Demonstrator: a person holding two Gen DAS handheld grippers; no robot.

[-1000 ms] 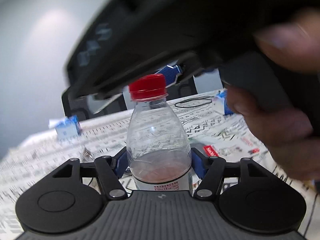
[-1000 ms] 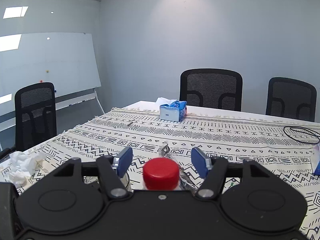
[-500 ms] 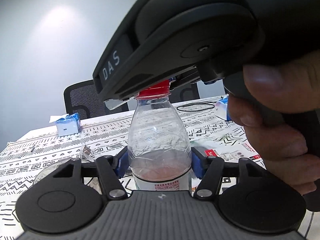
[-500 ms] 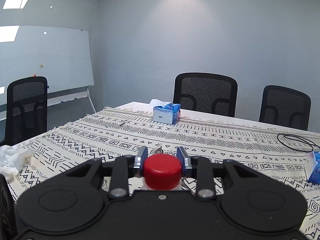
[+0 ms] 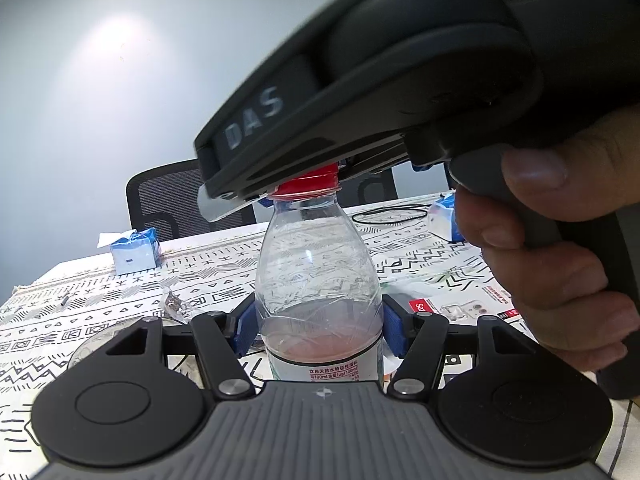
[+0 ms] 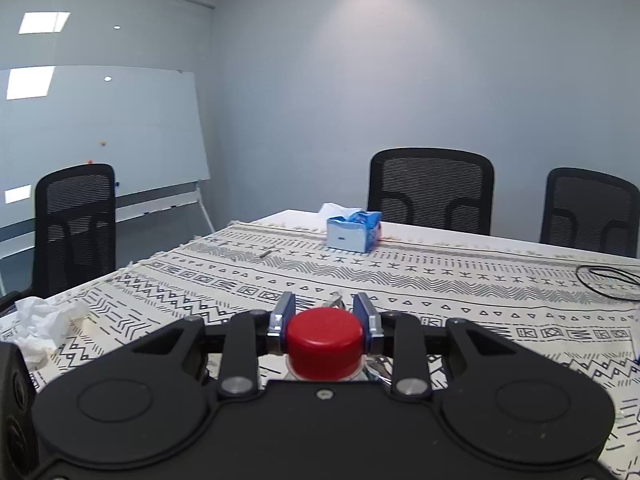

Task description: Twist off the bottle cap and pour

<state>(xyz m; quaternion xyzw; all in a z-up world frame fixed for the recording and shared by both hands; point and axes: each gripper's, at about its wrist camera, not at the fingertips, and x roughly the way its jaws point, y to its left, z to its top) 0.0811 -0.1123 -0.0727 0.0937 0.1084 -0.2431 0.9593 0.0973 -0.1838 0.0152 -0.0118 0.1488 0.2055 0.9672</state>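
A clear plastic bottle (image 5: 318, 280) with a little pinkish liquid stands upright on the patterned tablecloth (image 5: 100, 300). My left gripper (image 5: 318, 326) is shut on the bottle's lower body, blue pads on both sides. The red cap (image 6: 325, 338) sits on the bottle's neck; it also shows in the left wrist view (image 5: 306, 188). My right gripper (image 6: 325, 316) is shut on the red cap from above, a pad on each side. In the left wrist view the right gripper's black body and the hand holding it cover the upper right.
A blue tissue box (image 6: 352, 232) stands at the table's far edge, also in the left wrist view (image 5: 134, 254). A black cable loop (image 6: 608, 282) lies at the right. Crumpled white paper (image 6: 40, 320) lies at the left edge. Black chairs (image 6: 430, 190) stand around the table. A glass rim (image 5: 94, 346) shows at the left.
My right gripper came down over the cap and closed on it, from wide open a second ago. The left gripper has kept its hold on the bottle.
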